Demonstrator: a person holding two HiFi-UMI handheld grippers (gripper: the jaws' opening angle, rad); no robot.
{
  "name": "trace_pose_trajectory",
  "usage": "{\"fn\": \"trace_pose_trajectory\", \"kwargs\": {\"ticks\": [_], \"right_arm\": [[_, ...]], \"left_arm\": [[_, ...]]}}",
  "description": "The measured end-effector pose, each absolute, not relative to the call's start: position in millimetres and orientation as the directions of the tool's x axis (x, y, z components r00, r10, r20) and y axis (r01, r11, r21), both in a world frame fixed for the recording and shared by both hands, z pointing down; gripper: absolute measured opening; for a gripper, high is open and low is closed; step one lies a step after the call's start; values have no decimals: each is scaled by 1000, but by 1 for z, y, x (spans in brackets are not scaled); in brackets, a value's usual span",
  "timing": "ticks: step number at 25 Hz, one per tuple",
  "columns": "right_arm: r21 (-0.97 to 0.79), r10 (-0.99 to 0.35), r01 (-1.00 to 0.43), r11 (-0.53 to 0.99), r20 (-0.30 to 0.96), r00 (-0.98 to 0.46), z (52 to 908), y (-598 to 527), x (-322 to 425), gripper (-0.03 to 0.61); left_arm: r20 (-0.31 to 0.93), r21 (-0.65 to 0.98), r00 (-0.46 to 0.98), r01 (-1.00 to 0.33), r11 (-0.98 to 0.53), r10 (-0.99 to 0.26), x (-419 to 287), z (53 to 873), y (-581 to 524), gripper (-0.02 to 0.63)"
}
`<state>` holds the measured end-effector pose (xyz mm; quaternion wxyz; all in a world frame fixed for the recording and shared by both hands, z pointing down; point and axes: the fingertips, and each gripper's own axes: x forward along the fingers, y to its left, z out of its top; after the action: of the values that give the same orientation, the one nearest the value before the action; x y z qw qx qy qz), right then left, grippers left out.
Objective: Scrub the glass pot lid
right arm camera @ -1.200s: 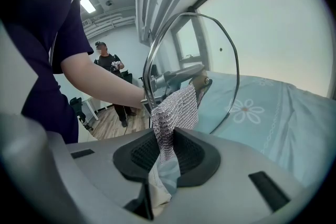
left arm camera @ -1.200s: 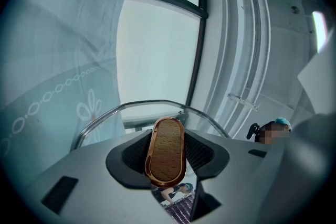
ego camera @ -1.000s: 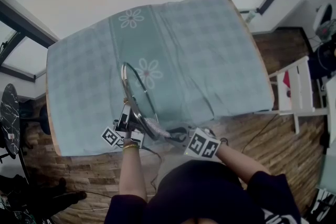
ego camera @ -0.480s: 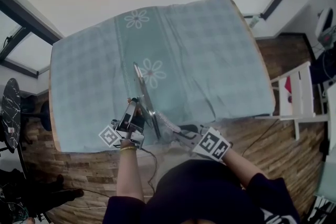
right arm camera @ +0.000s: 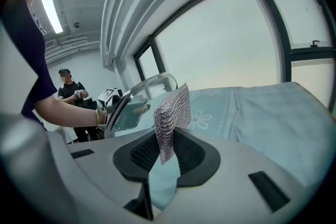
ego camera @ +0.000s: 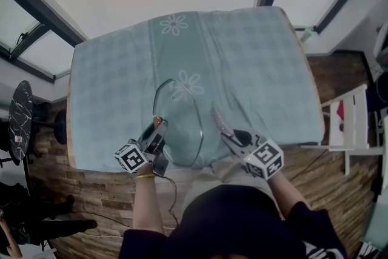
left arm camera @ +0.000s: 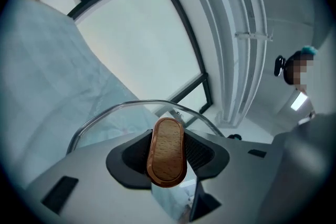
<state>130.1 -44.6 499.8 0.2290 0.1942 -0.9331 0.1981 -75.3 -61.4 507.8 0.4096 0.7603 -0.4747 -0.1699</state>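
Lower centre of the head view, the left gripper (ego camera: 156,130) pinches the wooden knob (left arm camera: 167,152) of the glass pot lid (ego camera: 179,124), holding it above the near edge of the teal checked tablecloth (ego camera: 260,70); just right of the lid, the right gripper (ego camera: 229,133) is clamped on a silver mesh scrubber (right arm camera: 170,115); a narrow gap separates scrubber and rim.
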Motion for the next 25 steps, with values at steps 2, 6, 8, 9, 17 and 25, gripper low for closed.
{"fn": "trace_pose_trajectory", "kwargs": {"ticks": [2, 6, 8, 9, 17, 25], "right_arm": [[-277, -312, -471, 837, 465, -828, 497, -57, 131, 74], [-263, -363, -493, 830, 418, -833, 493, -73, 132, 74], [-251, -375, -501, 829, 415, -829, 493, -78, 132, 74], [-246, -382, -506, 827, 415, -826, 494, -80, 132, 74], [-253, -413, -555, 792, 448, -793, 500, -88, 140, 74], [-266, -414, -566, 780, 459, -786, 503, -97, 142, 74]], "left_arm": [[192, 733, 496, -646, -213, -847, -72, 512, -63, 172], [323, 634, 466, -753, -178, -824, -64, 528, -69, 172], [379, 590, 443, -792, -157, -813, -62, 539, -74, 172], [403, 572, 430, -807, -144, -808, -61, 544, -76, 172], [543, 504, 290, -863, 29, -788, -67, 581, -93, 172], [628, 433, 249, -899, 65, -737, -56, 604, -106, 172]]}}
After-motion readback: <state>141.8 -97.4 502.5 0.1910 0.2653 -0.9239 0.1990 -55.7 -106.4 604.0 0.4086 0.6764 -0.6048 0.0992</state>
